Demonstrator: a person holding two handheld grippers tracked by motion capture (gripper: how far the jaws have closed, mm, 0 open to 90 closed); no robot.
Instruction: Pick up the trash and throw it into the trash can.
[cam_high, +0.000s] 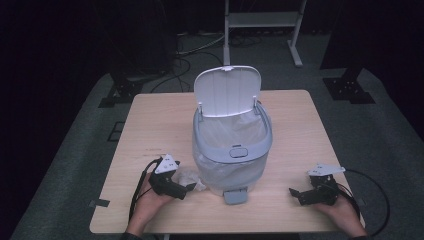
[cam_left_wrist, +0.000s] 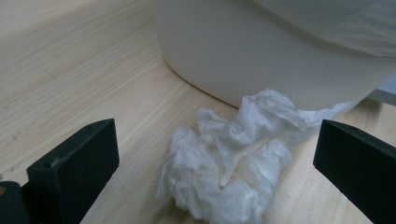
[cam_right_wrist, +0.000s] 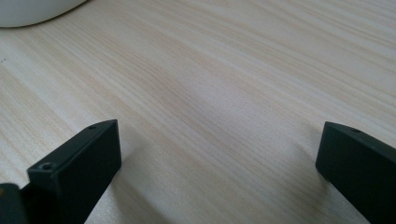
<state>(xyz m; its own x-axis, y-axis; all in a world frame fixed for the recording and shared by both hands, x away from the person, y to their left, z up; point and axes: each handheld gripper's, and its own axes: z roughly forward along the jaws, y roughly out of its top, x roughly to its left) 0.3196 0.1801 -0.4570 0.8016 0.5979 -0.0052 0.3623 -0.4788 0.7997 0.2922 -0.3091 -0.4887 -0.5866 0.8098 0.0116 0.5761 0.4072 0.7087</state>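
The crumpled tissue (cam_left_wrist: 229, 158) is lying on the tabletop (cam_high: 150, 130), touching the foot of the lidded bin (cam_high: 232, 145). It is looking feather-light, soft and crushable, so pinching across its bulky middle should do. The left claw (cam_left_wrist: 215, 163) is straddling it, jaws spread wide. The right claw (cam_right_wrist: 217, 163) is sitting released over bare wood. The tissue's far edge is hiding against the bin wall.

The left gripper (cam_left_wrist: 219, 163) has its two black fingers (cam_left_wrist: 74, 163) spread wide at the lower corners of the frame. Between them, low in the middle, a crumpled white tissue (cam_left_wrist: 233, 168) lies on the pale wooden table (cam_left_wrist: 79, 60). Its upper edge touches the rounded white plastic bin wall (cam_left_wrist: 261, 51) across the top.
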